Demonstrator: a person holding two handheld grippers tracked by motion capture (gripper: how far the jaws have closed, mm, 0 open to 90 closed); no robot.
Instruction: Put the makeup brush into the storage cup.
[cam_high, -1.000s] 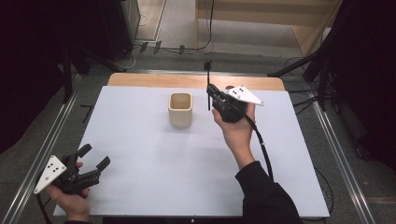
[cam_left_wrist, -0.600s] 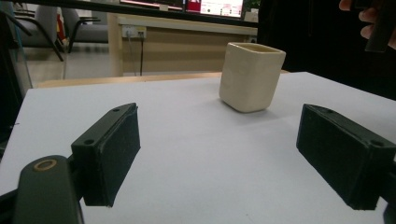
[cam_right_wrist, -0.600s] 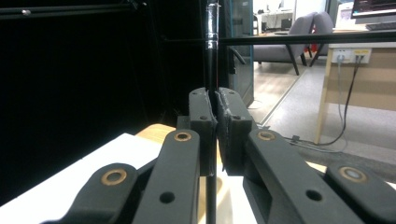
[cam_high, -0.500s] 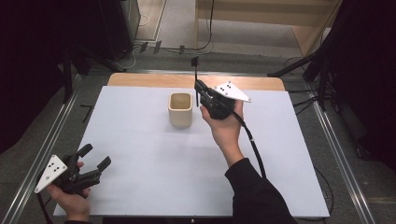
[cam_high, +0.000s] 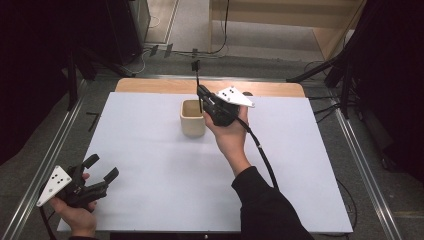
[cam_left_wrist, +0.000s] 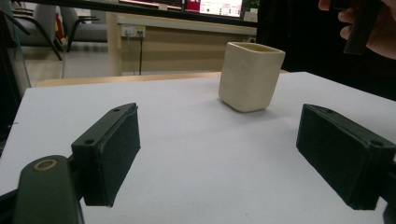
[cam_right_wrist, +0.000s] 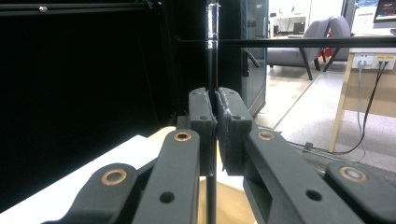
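On the white table (cam_high: 150, 150), cup (cam_high: 192, 118) near the far edge, right gripper (cam_high: 202, 97) clamping an upright pen (cam_high: 198, 82) above it, ready to lower in; left gripper (cam_high: 102, 170) idle, agape.

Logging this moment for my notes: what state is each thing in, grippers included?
Left gripper: open, holding nothing, low at the near left corner of the table.
Right gripper: shut on the thin black rod, held above the cup.
Thin black rod: upright, pinched between the fingers, lower end at the cup's mouth.
Beige cup: upright on the table, open on top; contents not visible.
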